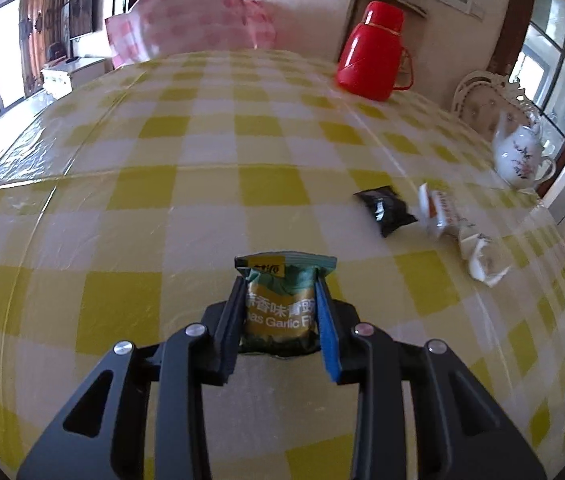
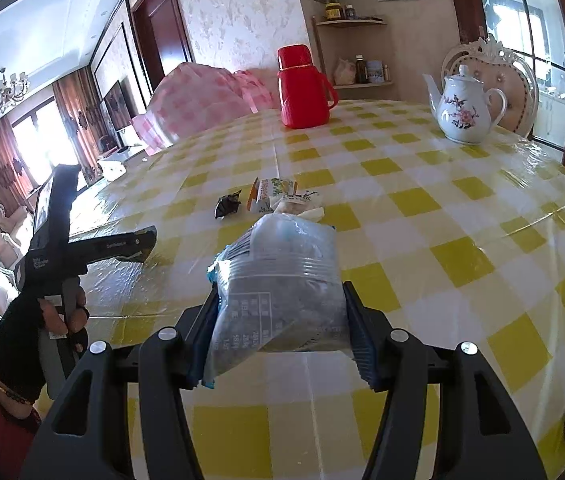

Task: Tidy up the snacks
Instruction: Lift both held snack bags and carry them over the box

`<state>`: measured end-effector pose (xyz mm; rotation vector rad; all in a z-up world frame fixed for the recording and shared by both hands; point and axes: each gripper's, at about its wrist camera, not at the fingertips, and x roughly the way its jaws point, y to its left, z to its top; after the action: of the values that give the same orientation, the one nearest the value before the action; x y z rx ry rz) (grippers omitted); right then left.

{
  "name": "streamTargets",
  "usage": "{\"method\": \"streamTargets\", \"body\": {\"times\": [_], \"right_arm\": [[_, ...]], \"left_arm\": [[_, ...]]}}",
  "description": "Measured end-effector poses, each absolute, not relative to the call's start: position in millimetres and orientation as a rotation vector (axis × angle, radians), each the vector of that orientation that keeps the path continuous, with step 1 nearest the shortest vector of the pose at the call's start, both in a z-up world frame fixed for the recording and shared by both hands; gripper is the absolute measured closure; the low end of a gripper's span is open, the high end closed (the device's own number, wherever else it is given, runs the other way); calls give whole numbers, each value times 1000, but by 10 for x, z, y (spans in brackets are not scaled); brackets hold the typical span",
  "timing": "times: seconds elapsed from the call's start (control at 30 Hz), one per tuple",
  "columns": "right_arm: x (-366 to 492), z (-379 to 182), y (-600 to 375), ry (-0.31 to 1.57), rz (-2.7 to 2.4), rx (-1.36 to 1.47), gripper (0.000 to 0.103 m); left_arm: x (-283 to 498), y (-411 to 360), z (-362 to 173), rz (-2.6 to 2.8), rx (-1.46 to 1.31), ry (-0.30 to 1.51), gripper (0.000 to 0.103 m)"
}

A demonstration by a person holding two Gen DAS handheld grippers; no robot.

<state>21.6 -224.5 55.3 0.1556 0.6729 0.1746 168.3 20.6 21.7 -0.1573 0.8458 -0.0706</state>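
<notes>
My left gripper is shut on a green and gold garlic pea snack packet and holds it above the yellow checked tablecloth. My right gripper is shut on a blue and clear snack bag. A black snack packet lies to the right in the left wrist view, beside a white and orange packet and another white packet. The right wrist view shows the same black packet and the white and orange packet ahead of the bag. The left gripper body shows at the left there.
A red thermos jug stands at the far side of the table, also in the right wrist view. A white floral teapot stands at the right. A pink checked bag sits at the back. A chair stands behind the teapot.
</notes>
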Motion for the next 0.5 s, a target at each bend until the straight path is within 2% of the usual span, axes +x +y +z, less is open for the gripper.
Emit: {"method": "streamTargets", "body": {"times": [0.5], "right_arm": [[50, 527, -2023, 670, 207, 119, 47]], "left_arm": [[1060, -422, 331, -166, 2, 786, 69]]}}
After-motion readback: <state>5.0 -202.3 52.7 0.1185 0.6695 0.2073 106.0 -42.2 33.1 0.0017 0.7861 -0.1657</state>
